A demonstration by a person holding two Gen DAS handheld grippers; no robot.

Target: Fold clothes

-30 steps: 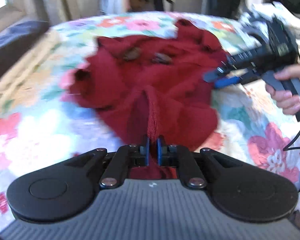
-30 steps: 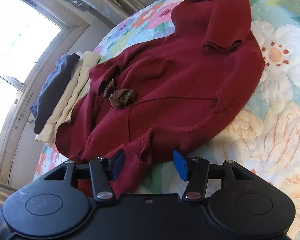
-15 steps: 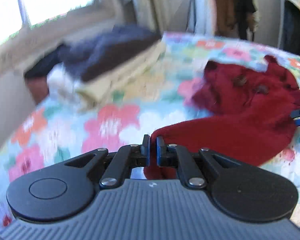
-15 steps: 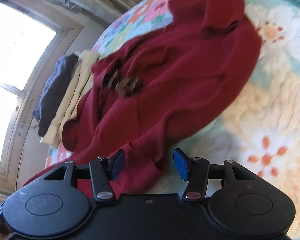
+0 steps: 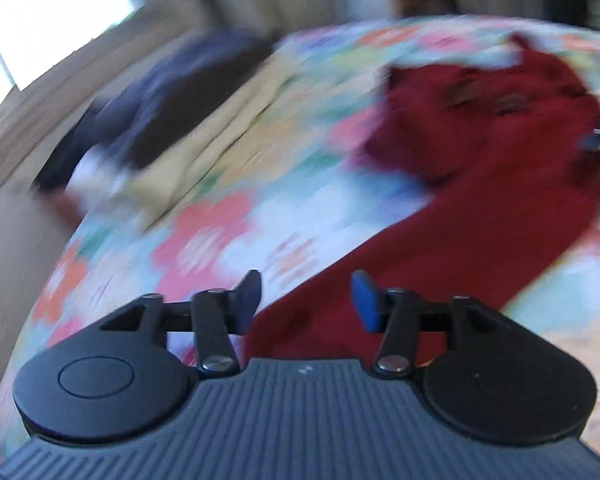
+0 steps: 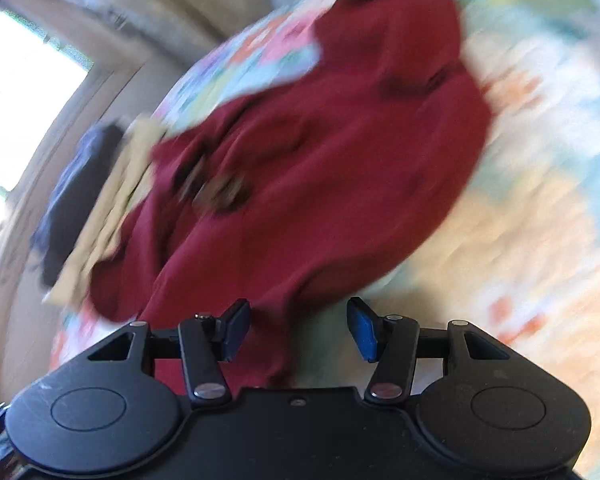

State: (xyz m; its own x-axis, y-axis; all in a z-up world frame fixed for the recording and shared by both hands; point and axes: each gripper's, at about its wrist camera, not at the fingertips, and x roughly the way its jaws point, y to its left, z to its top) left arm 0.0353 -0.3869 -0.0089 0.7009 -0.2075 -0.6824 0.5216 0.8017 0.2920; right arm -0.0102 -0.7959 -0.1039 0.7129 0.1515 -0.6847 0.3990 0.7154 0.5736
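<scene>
Both views are motion-blurred, so fine detail is lost. We have the dark red knit sweater (image 5: 496, 184) spread on the bed, on the floral quilted bedspread (image 5: 204, 240). In the left wrist view one long stretch of it, probably a sleeve, runs from the main body down to the left tongs (image 5: 306, 300). Those tongs are spread apart with red fabric lying in the gap; neither blue pad (image 5: 362, 300) visibly presses on it, so we read them as released.

Right tongs (image 6: 298, 328) are likewise spread wide, gripping nothing. The sweater (image 6: 340, 160) edge lies between and under the pads, closer to the left-hand one; the bedspread (image 6: 540, 200) shows under the other.

Dark brown patches sit on the sweater front (image 6: 220, 192); too blurred to identify.

At the bed's far edge by the window (image 5: 52, 12) we see a stack of folded clothes: a navy blue garment (image 5: 160, 104) lying on a cream one (image 5: 220, 132). The stack is well apart from the left tongs, and near the sweater's far side in the right wrist view.

No containers in either view.
</scene>
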